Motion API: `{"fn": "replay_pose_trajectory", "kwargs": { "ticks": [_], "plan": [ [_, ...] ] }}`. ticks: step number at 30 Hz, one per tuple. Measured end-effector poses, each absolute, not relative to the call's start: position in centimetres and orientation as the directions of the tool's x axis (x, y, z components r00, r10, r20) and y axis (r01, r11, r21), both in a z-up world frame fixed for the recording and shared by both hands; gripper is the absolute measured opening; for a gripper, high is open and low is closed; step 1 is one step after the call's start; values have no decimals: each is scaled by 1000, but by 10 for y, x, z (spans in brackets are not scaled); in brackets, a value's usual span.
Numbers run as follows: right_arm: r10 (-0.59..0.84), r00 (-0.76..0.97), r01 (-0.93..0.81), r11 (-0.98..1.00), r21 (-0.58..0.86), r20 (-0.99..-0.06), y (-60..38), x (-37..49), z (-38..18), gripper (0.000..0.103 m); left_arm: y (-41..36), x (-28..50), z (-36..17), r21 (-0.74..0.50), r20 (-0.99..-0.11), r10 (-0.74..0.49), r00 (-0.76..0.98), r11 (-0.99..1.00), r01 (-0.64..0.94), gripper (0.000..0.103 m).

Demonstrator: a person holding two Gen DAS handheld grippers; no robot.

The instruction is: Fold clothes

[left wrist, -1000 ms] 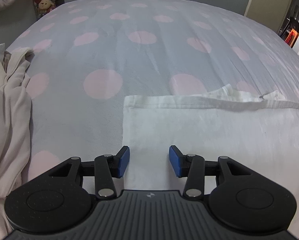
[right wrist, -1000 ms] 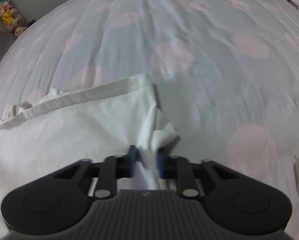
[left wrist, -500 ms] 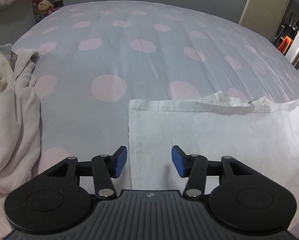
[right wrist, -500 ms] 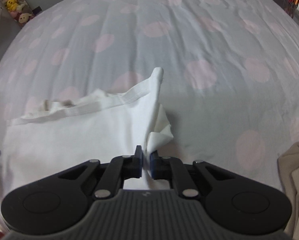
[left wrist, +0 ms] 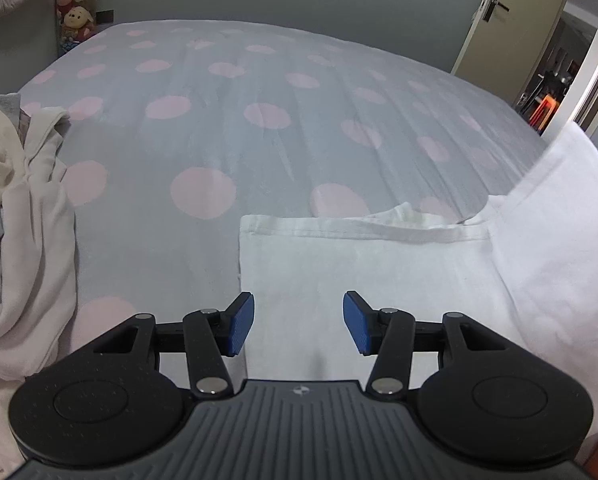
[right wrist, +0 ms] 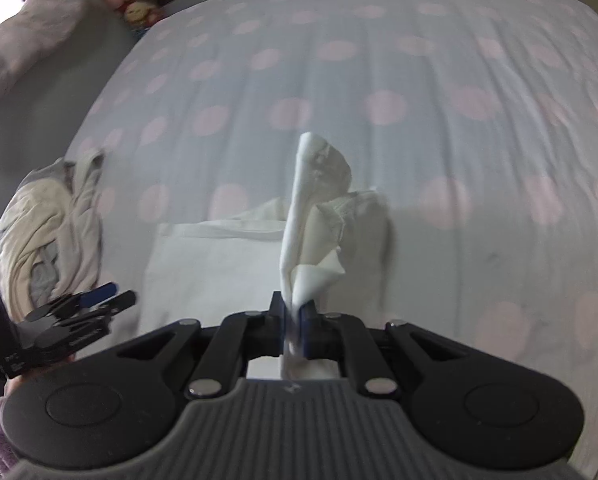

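Grey bedsheet with pale pink dots [left wrist: 203, 152] covers the whole bed I am working over, with a grey wall behind it and a shelf of yellow and pink soft toys [left wrist: 75, 4] at the far left corner. My left gripper [left wrist: 298, 322] hovers over the near left corner of the white cotton garment [left wrist: 359, 268], its blue pads standing well apart with nothing between them, pressing on nothing. That garment lies flat near the bed's near edge, its hemmed band running along its far side. My right gripper [right wrist: 295, 320] has its jaws nearly closed, pinching a bunched fold of the same white cloth, and the garment's right side hangs lifted off the bedsheet, rising in a crumpled peak in front of the right wrist camera. In the left wrist view that raised part stands as a white sheet at the right edge. Along the bed's left edge sits a heap of cream and grey clothes [left wrist: 23, 216], apart from the white garment.
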State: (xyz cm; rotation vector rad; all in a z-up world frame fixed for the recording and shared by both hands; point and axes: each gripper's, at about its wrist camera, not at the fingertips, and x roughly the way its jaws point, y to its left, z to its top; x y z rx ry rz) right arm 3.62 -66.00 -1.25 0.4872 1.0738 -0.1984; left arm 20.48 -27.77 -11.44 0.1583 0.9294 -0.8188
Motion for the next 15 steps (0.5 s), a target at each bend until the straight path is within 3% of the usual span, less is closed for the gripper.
{"fn": "replay_pose_trajectory", "kwargs": {
  "ticks": [9, 15],
  "plan": [
    [200, 454, 190, 930, 314, -868, -569, 109, -14, 8, -266, 212, -112, -248, -749, -575, 329, 705, 665, 46],
    [276, 418, 123, 927, 355, -866, -515, 156, -48, 8, -240, 231, -119, -270, -765, -537, 355, 768, 581, 46]
  ]
}}
